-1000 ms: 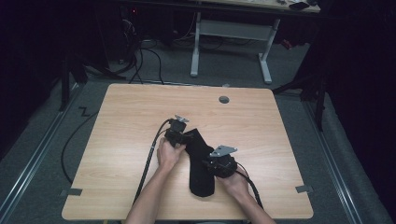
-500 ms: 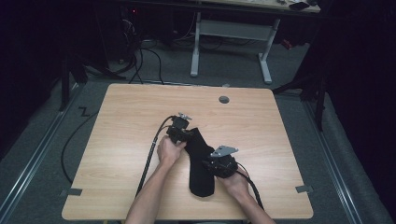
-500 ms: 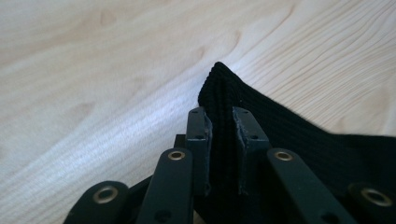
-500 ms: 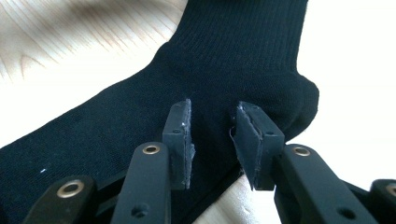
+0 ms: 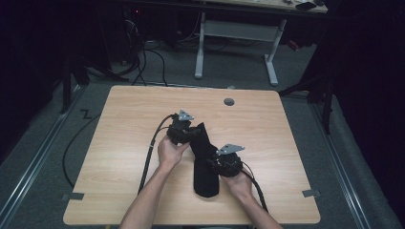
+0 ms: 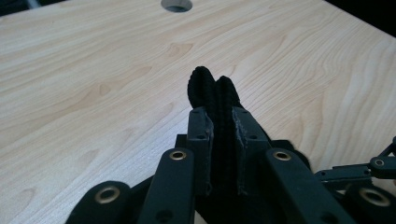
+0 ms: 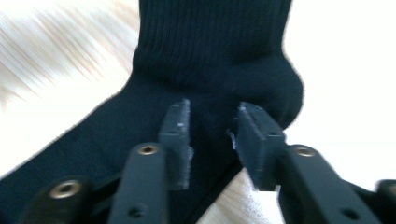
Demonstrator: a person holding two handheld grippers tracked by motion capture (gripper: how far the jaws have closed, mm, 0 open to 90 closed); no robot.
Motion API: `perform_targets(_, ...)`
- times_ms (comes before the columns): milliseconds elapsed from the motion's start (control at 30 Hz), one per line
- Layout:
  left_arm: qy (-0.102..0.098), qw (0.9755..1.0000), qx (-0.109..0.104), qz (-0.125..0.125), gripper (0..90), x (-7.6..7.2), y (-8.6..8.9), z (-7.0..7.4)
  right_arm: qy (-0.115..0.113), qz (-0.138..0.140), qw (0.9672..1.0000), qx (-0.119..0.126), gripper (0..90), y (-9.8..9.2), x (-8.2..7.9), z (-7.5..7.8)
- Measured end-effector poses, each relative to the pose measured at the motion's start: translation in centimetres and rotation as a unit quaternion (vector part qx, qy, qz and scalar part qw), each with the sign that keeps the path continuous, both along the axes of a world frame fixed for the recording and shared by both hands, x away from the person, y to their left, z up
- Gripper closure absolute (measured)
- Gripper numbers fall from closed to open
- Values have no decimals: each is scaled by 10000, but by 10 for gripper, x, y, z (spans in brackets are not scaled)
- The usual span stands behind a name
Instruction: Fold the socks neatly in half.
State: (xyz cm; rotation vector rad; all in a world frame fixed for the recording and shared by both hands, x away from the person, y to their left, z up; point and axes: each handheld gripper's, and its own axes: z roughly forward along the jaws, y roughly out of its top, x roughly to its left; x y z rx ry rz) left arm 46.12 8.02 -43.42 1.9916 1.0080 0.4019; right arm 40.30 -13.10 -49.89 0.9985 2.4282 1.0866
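Left gripper view, left gripper [image 6: 219, 135] pinching ribbed black sock [image 6: 212, 91]; right gripper [image 7: 210, 135] jaws apart

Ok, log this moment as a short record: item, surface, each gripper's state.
item: black sock, lying lengthwise on the table
surface: wooden table with a round hole near its far edge
left gripper: just closed, shut on the sock's far end
right gripper: jaws apart, set over the sock's heel area

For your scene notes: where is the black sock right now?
In the high view, the black sock lies mid-table between the hands, its far end pinched in the left gripper.
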Motion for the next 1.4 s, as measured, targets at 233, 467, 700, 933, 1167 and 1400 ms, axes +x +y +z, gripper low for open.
perform_targets(233,-111,9997,-131,-188,794,-6,-2,5,-210,238,9991,289,781,9,-7,13)
perform_targets(467,-112,9979,-368,-518,793,-13,-1,10,40,6,9999,124,776,31,14,4)
perform_targets(700,-104,9960,-491,-741,793,-23,6,7,122,-290,9995,41,715,34,31,-1)
perform_targets(933,-41,9963,-544,-666,792,-23,13,-4,-111,345,9992,149,646,15,-8,10)
perform_targets(1167,-44,9955,-525,-783,791,-26,8,-8,-98,595,9980,-180,609,14,-31,-5)
perform_targets(1400,-55,9946,-445,-938,790,-44,8,-11,-256,186,9994,-158,615,26,-16,-7)
